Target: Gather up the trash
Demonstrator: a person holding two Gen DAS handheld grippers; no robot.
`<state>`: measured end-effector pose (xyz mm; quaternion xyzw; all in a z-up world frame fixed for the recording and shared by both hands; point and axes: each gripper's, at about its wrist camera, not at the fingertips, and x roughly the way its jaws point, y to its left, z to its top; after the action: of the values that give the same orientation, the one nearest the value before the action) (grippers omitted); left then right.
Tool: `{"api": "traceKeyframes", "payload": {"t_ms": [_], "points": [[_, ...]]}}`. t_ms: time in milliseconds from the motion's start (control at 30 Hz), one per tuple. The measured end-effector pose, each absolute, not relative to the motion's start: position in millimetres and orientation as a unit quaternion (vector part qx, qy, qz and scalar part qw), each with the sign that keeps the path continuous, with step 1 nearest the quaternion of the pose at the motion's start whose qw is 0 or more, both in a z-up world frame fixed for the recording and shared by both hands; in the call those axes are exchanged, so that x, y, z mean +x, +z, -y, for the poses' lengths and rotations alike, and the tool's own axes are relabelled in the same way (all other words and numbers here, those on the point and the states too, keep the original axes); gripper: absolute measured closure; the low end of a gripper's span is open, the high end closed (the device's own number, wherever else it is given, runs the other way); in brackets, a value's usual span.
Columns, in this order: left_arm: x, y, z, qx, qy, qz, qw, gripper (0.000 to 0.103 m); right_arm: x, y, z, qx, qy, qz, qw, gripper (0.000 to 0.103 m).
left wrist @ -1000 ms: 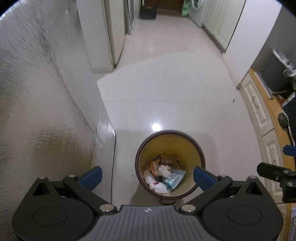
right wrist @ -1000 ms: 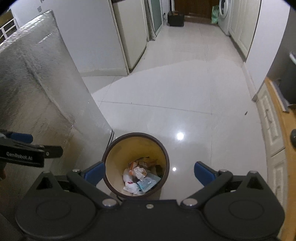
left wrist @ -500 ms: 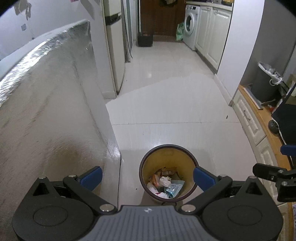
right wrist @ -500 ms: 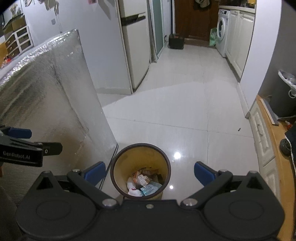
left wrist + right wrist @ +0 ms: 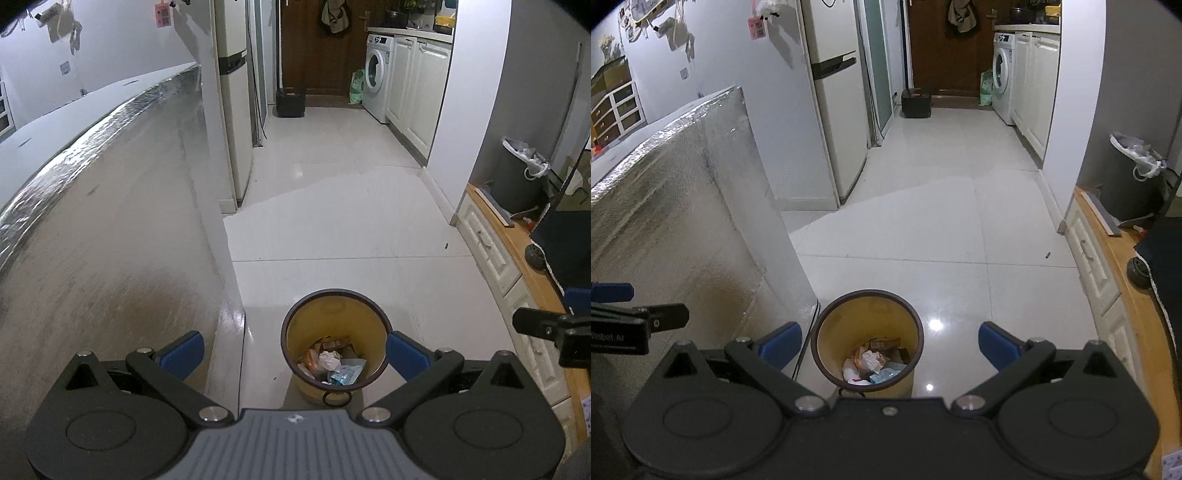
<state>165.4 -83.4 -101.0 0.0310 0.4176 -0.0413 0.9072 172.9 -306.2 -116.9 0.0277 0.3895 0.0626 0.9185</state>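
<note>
Trash (image 5: 334, 363) is lying at the bottom of a round yellow bin (image 5: 364, 325) with a dark rim, which is standing on the pale tiled floor (image 5: 351, 229); crumpled white paper, orange scraps and a bluish wrapper are showing inside.

Going from left to right in the left wrist view, a tall foil-covered panel (image 5: 103, 221) is filling the left side, its near edge standing just beside the bin. The left gripper (image 5: 293, 349) is hovering above the floor with its blue-tipped fingers (image 5: 183, 349) spread wide and nothing between them; the bin is sitting under the right half of that gap. Further back a refrigerator (image 5: 234, 103) is standing by the wall, and a washing machine (image 5: 376, 75) is sitting at the far end of the corridor. At the right, a wooden-topped white cabinet (image 5: 495, 254) is running along the wall.

In the right wrist view, the right gripper (image 5: 890, 343) is likewise hanging wide apart and empty, with the bin (image 5: 827, 332) lying below the left part of its gap. A dark lined bin (image 5: 1134, 177) is standing at the far right.
</note>
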Motion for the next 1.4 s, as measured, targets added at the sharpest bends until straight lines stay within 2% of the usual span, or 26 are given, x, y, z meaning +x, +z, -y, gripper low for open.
{"api": "traceKeyframes", "payload": {"t_ms": [733, 1400], "points": [[107, -93, 85, 0.045, -0.032, -0.353, 0.934, 0.000, 108, -108, 301, 0.015, 0.030, -0.330, 0.943, 0.000], [89, -96, 85, 0.045, -0.041, -0.335, 0.940, 0.000, 84, -107, 297, 0.018, 0.005, -0.304, 0.952, 0.000]]}}
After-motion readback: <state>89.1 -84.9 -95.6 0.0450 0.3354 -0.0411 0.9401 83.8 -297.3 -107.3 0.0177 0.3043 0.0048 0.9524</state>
